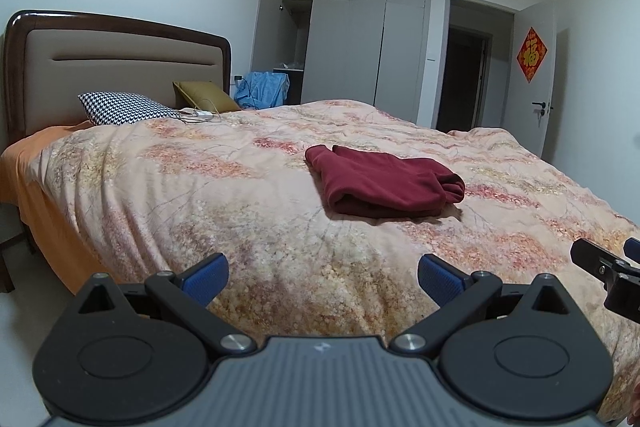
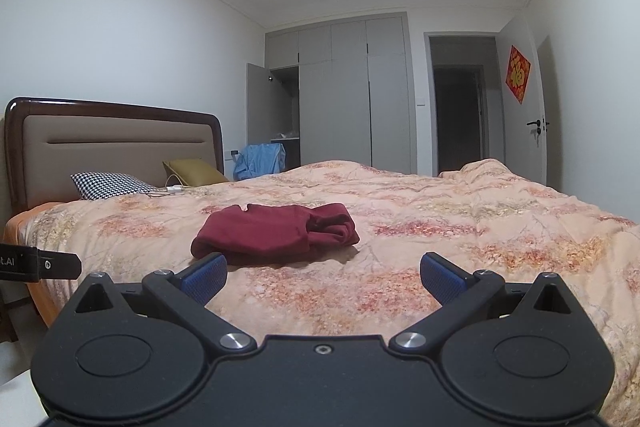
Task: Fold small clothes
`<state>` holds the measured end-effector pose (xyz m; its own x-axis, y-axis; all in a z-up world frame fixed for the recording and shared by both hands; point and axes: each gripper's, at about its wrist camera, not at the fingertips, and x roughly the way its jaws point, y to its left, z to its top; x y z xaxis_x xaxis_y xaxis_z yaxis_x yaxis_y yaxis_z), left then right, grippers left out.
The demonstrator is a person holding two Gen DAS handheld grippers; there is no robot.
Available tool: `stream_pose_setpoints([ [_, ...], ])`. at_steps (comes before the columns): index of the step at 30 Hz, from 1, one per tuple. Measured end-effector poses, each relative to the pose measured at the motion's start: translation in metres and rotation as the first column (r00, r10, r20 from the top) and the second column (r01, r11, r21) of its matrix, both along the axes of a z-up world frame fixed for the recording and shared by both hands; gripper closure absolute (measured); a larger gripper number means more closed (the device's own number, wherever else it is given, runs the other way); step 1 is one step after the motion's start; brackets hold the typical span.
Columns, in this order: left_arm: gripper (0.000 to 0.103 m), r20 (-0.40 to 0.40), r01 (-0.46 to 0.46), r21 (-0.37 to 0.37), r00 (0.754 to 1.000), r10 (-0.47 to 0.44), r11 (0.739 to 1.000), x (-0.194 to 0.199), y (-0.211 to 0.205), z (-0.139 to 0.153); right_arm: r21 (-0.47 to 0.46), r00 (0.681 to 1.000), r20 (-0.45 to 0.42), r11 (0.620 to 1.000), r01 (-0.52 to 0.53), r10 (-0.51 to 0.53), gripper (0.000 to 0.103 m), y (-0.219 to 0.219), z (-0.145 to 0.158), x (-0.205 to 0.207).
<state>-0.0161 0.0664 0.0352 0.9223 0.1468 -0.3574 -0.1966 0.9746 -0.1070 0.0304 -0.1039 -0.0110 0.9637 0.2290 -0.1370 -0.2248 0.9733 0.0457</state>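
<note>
Carefully: both your left tool [image 1: 322, 277] and right tool [image 2: 323, 277] hang spread wide and empty, well short of the red garment [image 1: 380, 185] bundled mid-bed at 12 o'clock. If you pinch deep you may snag the loose floral quilt [image 1: 240, 227] too. Nothing blocks you; the pillows [image 1: 128, 107] and cable [image 1: 200, 113] sit far off at 10 o'clock.

right gripper [image 1: 624, 267] cut off by edge, wardrobe [image 1: 294, 67] contents unclear

Dark red garment [image 1: 384, 183] on peach floral quilt [image 1: 240, 211] (houndstooth pillow [image 1: 124, 108] behind).
</note>
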Motion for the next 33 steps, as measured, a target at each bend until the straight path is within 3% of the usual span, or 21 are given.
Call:
stream_pose_setpoints([
  [33, 0.0, -0.016, -0.001, -0.01, 1.0, 0.001, 1.0, 0.0014, 0.0029, -0.0038, 0.003, 1.0, -0.003, 1.0, -0.003, 0.003, 0.0, -0.0016, -0.0013, 0.0015],
])
